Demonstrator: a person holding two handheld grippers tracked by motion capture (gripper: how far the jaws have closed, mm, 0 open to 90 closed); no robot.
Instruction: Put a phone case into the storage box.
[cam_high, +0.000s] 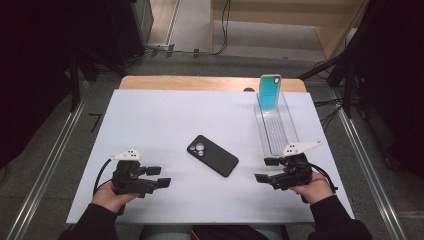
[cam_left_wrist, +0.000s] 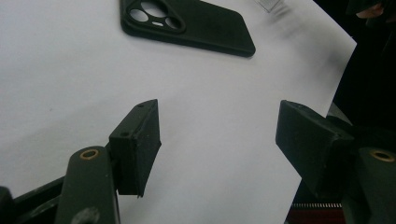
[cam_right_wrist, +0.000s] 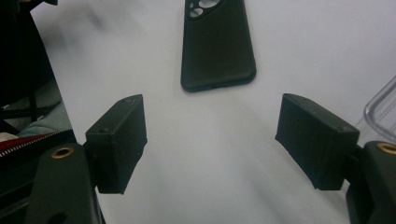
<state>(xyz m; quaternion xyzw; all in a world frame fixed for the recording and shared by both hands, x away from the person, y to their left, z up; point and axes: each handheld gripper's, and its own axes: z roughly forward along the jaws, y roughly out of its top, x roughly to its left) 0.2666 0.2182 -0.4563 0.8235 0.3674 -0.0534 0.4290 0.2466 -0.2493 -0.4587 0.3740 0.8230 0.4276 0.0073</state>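
The left gripper (cam_high: 159, 177) rests near the front left of the table (cam_high: 150, 115), jaws apart and empty. Between the two grippers, mid-table, lies the black phone (cam_high: 212, 155), back up and flat. Its long axis runs diagonally, camera end toward the far left, plain end toward the near right. It looks stiff, slim and fairly light, with a matte case (likely less slippery than bare glass); lying flat, it leaves little to grab, so I would pinch across its long edges. The right gripper (cam_high: 266, 170) sits at the front right, jaws also apart with nothing in them. Just beyond it stands a clear tray (cam_high: 292, 131), a teal phone (cam_high: 270, 92) propped upright at its far end.
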